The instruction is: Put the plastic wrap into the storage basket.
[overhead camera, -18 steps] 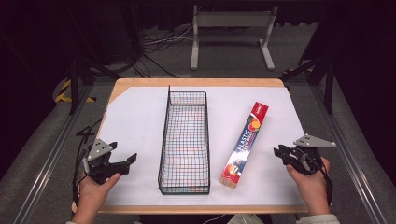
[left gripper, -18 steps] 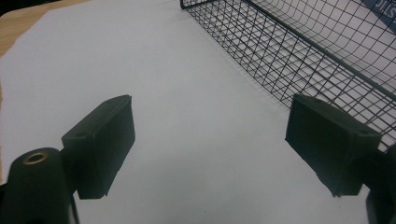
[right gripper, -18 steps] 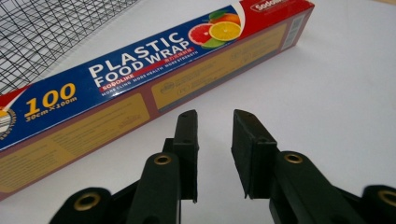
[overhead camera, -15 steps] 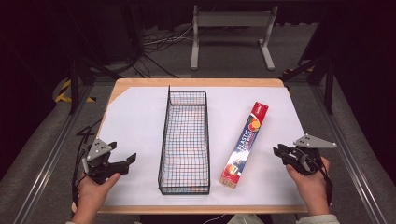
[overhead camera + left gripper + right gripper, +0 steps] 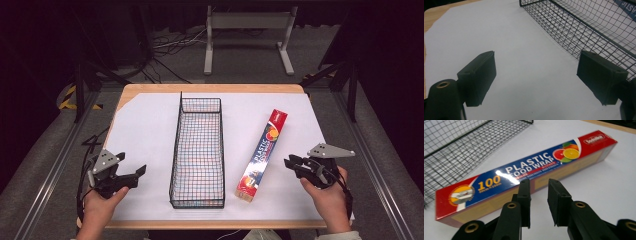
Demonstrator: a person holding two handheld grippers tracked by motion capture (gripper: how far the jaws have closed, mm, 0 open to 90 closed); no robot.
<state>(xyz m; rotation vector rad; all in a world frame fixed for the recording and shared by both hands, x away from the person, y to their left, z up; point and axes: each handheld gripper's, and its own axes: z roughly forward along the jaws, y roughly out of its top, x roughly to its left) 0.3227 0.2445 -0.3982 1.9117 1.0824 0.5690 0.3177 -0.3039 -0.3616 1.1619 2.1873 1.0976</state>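
We locate the plastic wrap box (image 5: pixel 263 154) on the white sheet (image 5: pixel 145 130) that covers the table, just to the right of the wire basket (image 5: pixel 198 150) and apart from it. The box lies flat, its long axis running from the near edge up and slightly to the right.

Appearance of the box: it is long and slim, of square section. The top face is dark blue with red ends. In the right gripper view we read "PLASTIC FOOD WRAP" (image 5: pixel 529 167) in white letters and "100" in yellow. Sliced citrus fruit is printed near one red end, and a round orange emblem sits near the other. The side face toward us is plain tan with red ends.

The right gripper (image 5: pixel 296 164) sits just right of the near half of the box and points at its side. Its jaws stand narrow, with a small gap between the pads (image 5: pixel 557 200) and nothing in it; they are short of the box.

The left gripper (image 5: pixel 134 175) rests left of the basket. Its jaws stand wide over bare sheet, holding nothing.

The basket is black, long and rectangular.
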